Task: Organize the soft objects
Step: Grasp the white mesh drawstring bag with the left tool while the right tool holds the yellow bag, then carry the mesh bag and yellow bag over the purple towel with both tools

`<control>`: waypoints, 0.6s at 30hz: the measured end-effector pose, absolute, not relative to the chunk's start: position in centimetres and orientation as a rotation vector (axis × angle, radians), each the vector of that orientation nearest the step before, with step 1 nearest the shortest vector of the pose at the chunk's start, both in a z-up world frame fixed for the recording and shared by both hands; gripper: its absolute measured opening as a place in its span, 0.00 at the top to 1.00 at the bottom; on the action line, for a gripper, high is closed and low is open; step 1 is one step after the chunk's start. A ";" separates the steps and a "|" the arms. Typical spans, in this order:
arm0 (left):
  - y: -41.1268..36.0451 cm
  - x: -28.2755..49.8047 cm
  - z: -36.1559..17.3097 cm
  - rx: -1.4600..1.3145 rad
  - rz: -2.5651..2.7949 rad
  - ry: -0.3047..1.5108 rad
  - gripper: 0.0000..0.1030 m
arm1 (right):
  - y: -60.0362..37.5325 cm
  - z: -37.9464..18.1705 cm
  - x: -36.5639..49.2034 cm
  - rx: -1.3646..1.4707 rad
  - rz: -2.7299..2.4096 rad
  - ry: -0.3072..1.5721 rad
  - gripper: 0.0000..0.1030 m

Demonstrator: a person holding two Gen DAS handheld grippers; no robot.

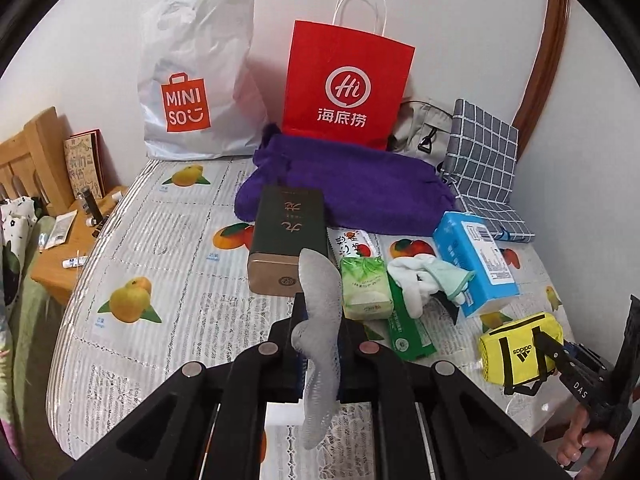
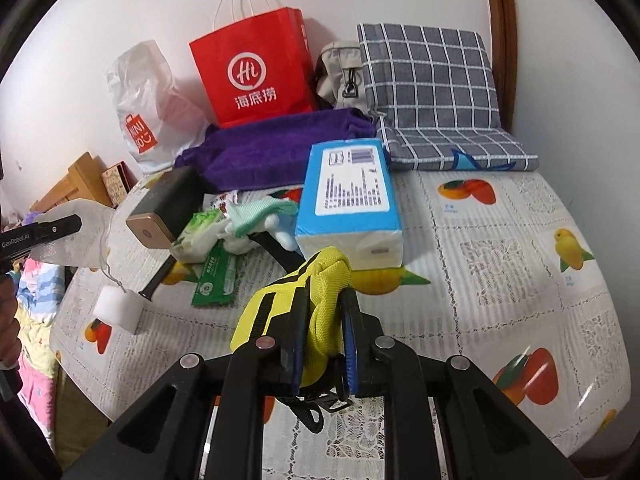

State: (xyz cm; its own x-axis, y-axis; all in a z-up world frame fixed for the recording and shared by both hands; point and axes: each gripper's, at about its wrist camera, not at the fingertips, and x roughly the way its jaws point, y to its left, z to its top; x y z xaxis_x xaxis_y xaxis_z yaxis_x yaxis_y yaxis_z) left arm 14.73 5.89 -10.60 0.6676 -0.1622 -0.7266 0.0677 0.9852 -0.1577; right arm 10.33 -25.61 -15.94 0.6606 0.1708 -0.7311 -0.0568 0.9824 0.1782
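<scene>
A round table (image 1: 168, 240) under a clear-covered cloth printed with fruit stands against a white wall (image 1: 460, 20), a wooden bed frame (image 1: 28, 152) at its left. The left gripper (image 1: 318, 344) has its fingers pinched tight on a thin grey mesh sock (image 1: 320, 292), held above the table. The right gripper (image 2: 322, 332) has its fingers clamped narrowly on a small yellow fabric pouch with black straps (image 2: 320, 280), lifted near a blue tissue pack (image 2: 350, 192).

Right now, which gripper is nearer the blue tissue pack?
Right. The right gripper, clamped on the yellow pouch, sits just before the blue tissue pack. The left gripper, holding a grey sock, is farther left.
</scene>
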 end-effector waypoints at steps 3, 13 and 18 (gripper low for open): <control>5.8 14.6 -10.4 -0.122 -0.127 0.832 0.91 | -25.5 -15.3 10.3 0.143 0.126 0.830 0.84; 5.1 14.8 -8.7 -0.112 -0.135 0.808 0.91 | -25.4 -12.5 11.1 0.133 0.134 0.794 0.84; 4.9 15.0 -8.2 -0.120 -0.131 0.800 0.91 | -25.4 -11.4 12.0 0.132 0.142 0.779 0.84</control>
State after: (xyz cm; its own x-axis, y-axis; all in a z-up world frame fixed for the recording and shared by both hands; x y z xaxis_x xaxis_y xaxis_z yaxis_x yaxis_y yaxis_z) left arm 15.05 4.92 -8.15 0.6894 -0.1627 -0.7059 0.0717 0.9850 -0.1569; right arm 12.02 -25.44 -11.41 0.7028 0.1760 -0.6893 -0.0784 0.9822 0.1708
